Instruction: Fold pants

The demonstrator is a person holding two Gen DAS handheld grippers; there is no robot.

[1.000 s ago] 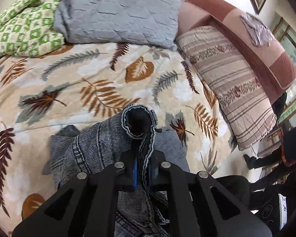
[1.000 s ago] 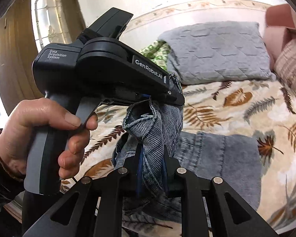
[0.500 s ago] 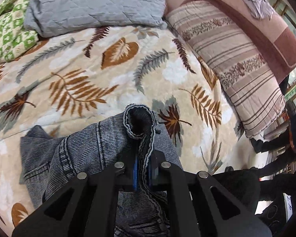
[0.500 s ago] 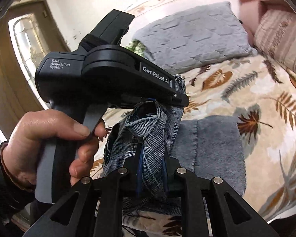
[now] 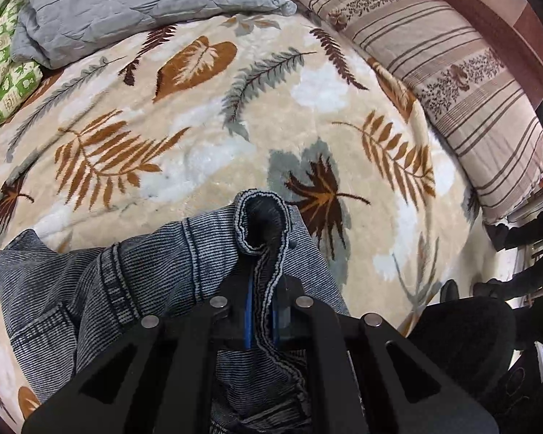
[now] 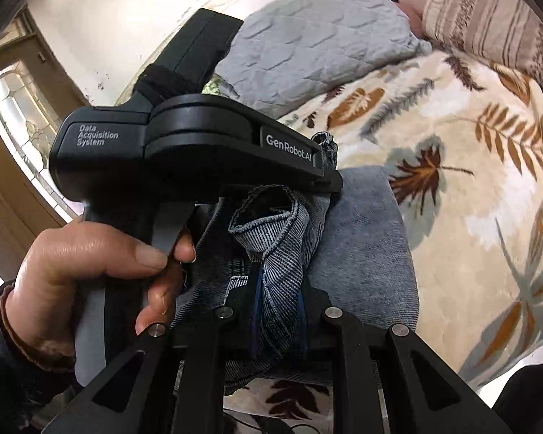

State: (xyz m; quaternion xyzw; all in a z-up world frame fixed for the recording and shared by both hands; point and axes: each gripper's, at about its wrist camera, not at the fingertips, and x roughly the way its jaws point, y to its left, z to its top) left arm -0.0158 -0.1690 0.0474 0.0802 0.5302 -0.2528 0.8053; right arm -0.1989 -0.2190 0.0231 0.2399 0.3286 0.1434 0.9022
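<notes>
L gripper (image 5: 262, 311) clamped tight on denim hem of pants (image 5: 134, 282), lower centre of frame. R gripper (image 6: 277, 311) likewise pinched on bunched hem, bottom centre. Rest of pants draped over leaf-print blanket (image 5: 206, 137); probably partly lifted, hard to tell. Grey pillow (image 5: 134, 3) upper left. L hand (image 6: 90, 271) gripping handle, left of frame.

Pants (image 5: 134, 282) bottom cut off below
</notes>
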